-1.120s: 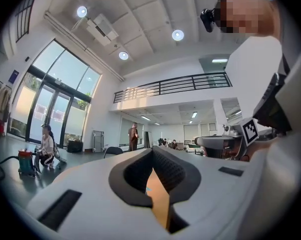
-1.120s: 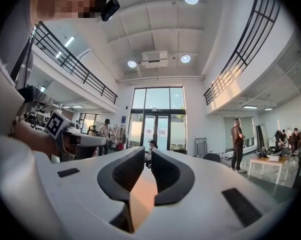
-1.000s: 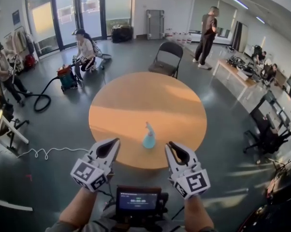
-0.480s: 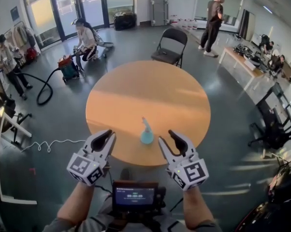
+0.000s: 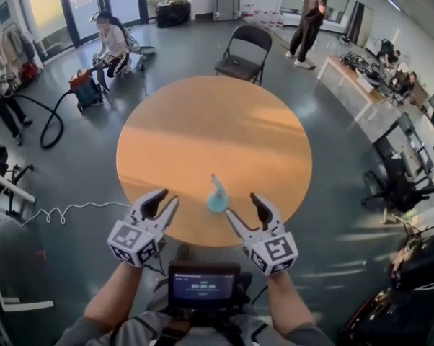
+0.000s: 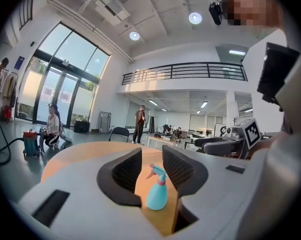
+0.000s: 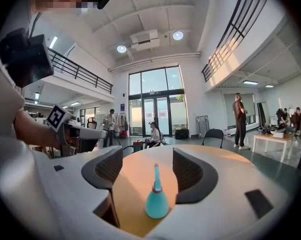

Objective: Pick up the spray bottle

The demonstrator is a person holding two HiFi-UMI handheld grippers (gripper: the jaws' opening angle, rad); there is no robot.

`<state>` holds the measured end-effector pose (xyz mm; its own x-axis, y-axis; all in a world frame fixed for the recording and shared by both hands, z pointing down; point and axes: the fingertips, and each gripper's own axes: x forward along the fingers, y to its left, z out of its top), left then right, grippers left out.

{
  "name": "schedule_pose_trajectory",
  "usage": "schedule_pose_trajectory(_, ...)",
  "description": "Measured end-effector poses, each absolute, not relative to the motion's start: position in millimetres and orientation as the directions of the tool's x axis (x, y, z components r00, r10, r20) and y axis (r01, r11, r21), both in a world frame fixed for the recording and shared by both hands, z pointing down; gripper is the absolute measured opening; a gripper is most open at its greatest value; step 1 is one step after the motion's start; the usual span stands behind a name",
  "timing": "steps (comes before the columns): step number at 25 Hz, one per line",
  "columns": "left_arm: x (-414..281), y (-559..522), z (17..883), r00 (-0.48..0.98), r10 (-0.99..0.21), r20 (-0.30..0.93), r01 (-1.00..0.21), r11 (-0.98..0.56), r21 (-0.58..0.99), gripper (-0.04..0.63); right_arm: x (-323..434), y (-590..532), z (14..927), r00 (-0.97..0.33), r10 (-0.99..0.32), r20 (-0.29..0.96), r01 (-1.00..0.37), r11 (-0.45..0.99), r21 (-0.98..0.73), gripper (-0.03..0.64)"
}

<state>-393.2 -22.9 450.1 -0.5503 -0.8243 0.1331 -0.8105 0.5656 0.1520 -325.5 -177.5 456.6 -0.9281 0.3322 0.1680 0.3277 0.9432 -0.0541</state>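
A light-blue spray bottle [image 5: 217,195] with a pink collar stands upright near the front edge of the round orange table [image 5: 202,121]. My left gripper [image 5: 166,199] hovers just left of it and my right gripper [image 5: 244,206] just right of it, both a little nearer to me. The jaws of both have just been opening and nothing is between them. In the left gripper view the bottle [image 6: 157,191] shows beyond the open left gripper [image 6: 151,156]. In the right gripper view the bottle [image 7: 156,201] shows beyond the open right gripper [image 7: 148,159].
A black folding chair [image 5: 240,49] stands behind the table. People work at the back left by a vacuum [image 5: 83,92] with its hose, and one stands at the back right. Desks [image 5: 361,71] and office chairs [image 5: 397,186] fill the right. A cable [image 5: 65,211] lies on the floor.
Both grippers have sunk and come in towards the bottle at the table's front edge. Their jaws, shut a second ago, now stand apart.
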Motion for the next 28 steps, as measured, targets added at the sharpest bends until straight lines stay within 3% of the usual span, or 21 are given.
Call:
schedule_pose_trajectory(6, -418, -24, 508, -0.536, -0.817, 0.213, -0.785, 0.575, 0.231, 0.155, -339, -175, 502, -0.911, 0.347, 0.224, 0.334, 0.938, -0.096, 0.388)
schedule_pose_trajectory(22, -434, -44, 637, -0.452, -0.77, 0.451, -0.765, 0.595, 0.248, 0.186, -363, -169, 622, -0.858, 0.309, 0.411, 0.273, 0.951, -0.144, 0.411)
schedule_pose_trajectory(24, -439, -42, 648, -0.452, -0.756, 0.474, -0.756, 0.607, 0.247, 0.186, -369, -167, 634, -0.849, 0.313, 0.426, 0.27, 0.95, -0.16, 0.45)
schedule_pose_trajectory(28, -444, -46, 665, -0.442, -0.748, 0.495, -0.74, 0.616, 0.271, 0.186, -375, -160, 660, -0.827, 0.328, 0.456, 0.274, 0.944, -0.183, 0.461)
